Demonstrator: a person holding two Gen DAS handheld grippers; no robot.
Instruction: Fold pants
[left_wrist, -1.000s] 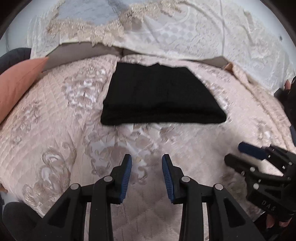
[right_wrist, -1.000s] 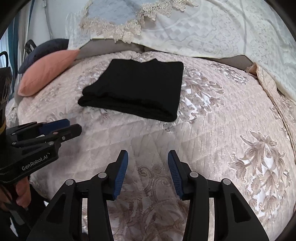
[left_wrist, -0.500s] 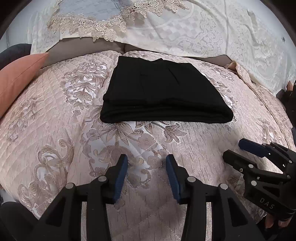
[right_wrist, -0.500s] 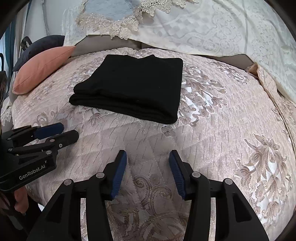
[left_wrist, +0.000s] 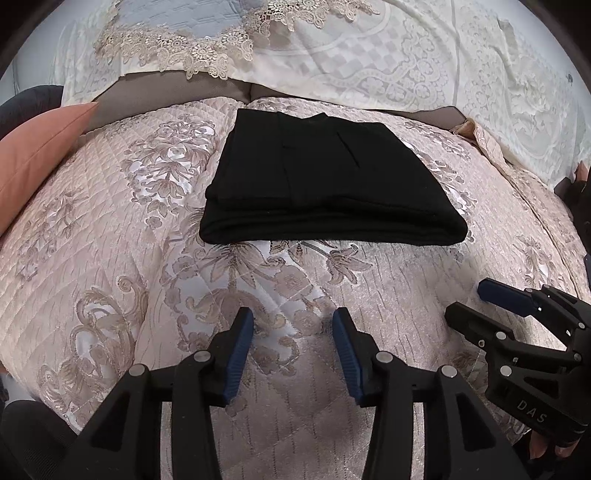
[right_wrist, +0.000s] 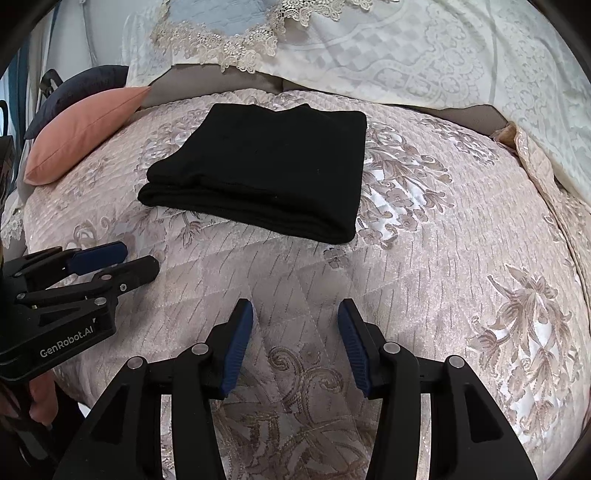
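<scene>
The black pants (left_wrist: 325, 184) lie folded into a flat rectangle on the pink quilted bedspread (left_wrist: 110, 258), toward the far side. They also show in the right wrist view (right_wrist: 266, 166). My left gripper (left_wrist: 293, 332) is open and empty, above the quilt well short of the pants' near edge. My right gripper (right_wrist: 295, 325) is open and empty too, near the front of the bed. Each gripper shows in the other's view: the right one (left_wrist: 469, 301) at the right edge, the left one (right_wrist: 136, 260) at the left edge.
A salmon pillow (right_wrist: 85, 133) and a dark cushion (right_wrist: 81, 85) lie at the far left. A white lace cover (right_wrist: 406, 55) with a blue quilted piece (right_wrist: 218, 14) drapes along the back. The quilt (right_wrist: 461, 258) spreads around the pants.
Both grippers have tilted and drawn slightly, so the pants sit lower and larger in both views. The pants themselves have not moved. Both grippers stay open.
</scene>
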